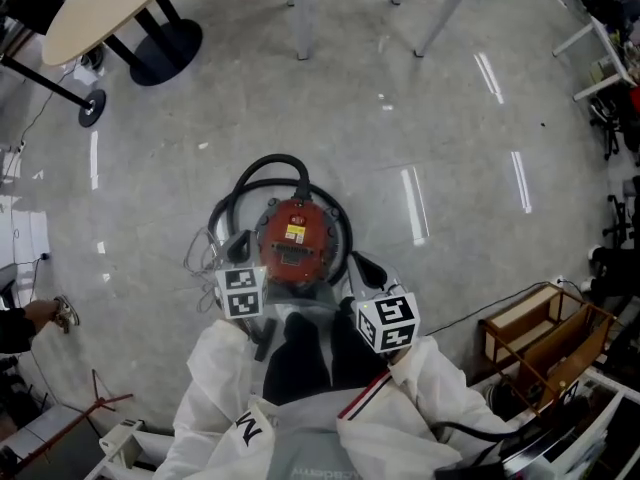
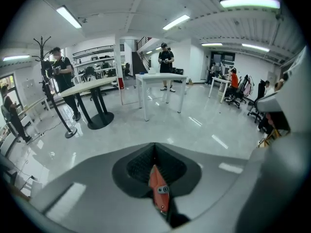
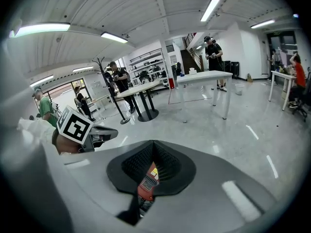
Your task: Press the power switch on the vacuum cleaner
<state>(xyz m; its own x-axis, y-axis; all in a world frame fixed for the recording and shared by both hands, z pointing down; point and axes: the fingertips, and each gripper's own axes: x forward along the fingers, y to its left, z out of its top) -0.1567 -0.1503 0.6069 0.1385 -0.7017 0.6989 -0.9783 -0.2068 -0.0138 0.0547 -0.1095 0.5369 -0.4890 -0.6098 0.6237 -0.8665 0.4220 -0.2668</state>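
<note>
A round red vacuum cleaner [image 1: 293, 238] with a yellow label stands on the grey floor right in front of me, and its black hose [image 1: 268, 166] loops around it. I cannot make out the power switch. My left gripper [image 1: 238, 248] hovers at the vacuum's left side, jaws shut with nothing held. My right gripper [image 1: 363, 266] hangs at its right side, also shut and empty. In the left gripper view the closed left gripper [image 2: 155, 148] fills the bottom, with a sliver of the red vacuum [image 2: 158, 192] showing below. The right gripper [image 3: 153, 147] likewise shows the vacuum [image 3: 147, 183] through its notch.
A round table [image 1: 100, 8] on a black base [image 1: 165, 40] stands far left, with white table legs [image 1: 300, 13] beyond the vacuum. A wooden crate [image 1: 540, 338] sits at right. A person's hand [image 1: 40, 314] shows at the left edge. Several people stand among distant tables.
</note>
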